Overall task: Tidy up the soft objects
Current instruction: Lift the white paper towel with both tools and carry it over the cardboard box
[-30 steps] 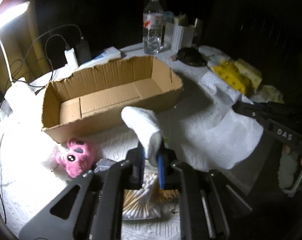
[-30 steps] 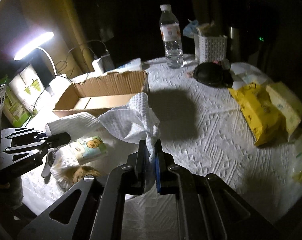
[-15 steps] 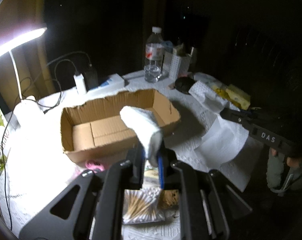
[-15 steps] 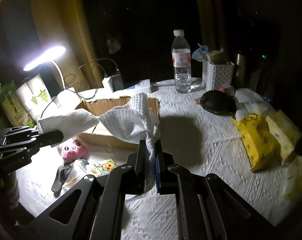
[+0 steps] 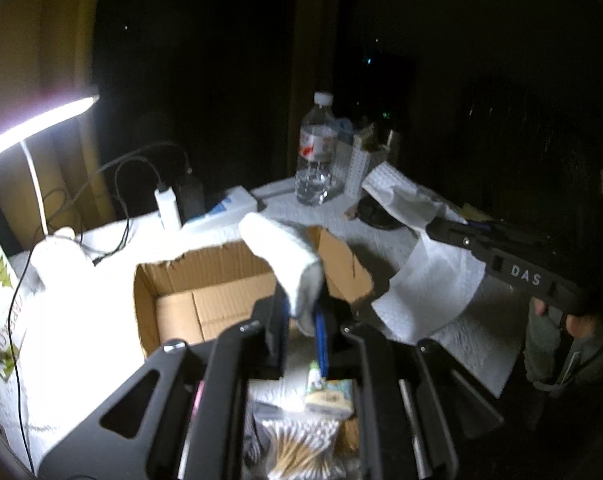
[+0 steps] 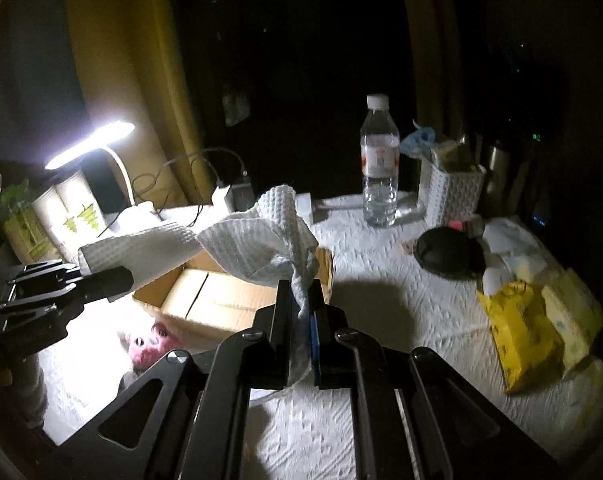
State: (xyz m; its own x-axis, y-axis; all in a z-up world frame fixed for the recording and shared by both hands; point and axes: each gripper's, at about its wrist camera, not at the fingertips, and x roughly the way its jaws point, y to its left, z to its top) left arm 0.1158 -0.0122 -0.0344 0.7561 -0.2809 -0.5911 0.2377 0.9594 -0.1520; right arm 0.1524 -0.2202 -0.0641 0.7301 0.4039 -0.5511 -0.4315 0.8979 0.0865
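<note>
A white waffle cloth (image 6: 245, 236) hangs stretched between my two grippers, well above the table. My left gripper (image 5: 303, 312) is shut on one end of the cloth (image 5: 281, 256). My right gripper (image 6: 301, 308) is shut on the other end, bunched between its pads; it also shows in the left wrist view (image 5: 497, 256) with cloth draped below it. An open, empty cardboard box (image 6: 221, 300) lies under the cloth; it also shows in the left wrist view (image 5: 205, 300). A pink plush toy (image 6: 149, 346) lies on the table in front of the box.
A lit desk lamp (image 6: 89, 144) stands at the left with chargers and cables (image 5: 169, 200). A water bottle (image 6: 379, 164) and white basket (image 6: 449, 192) stand at the back. Yellow wipe packs (image 6: 521, 332) lie at the right. A cotton swab bag (image 5: 301, 448) lies below my left gripper.
Both grippers have risen with the cloth between them; the table and box look farther below. The plush toy has slipped out of the left wrist view.
</note>
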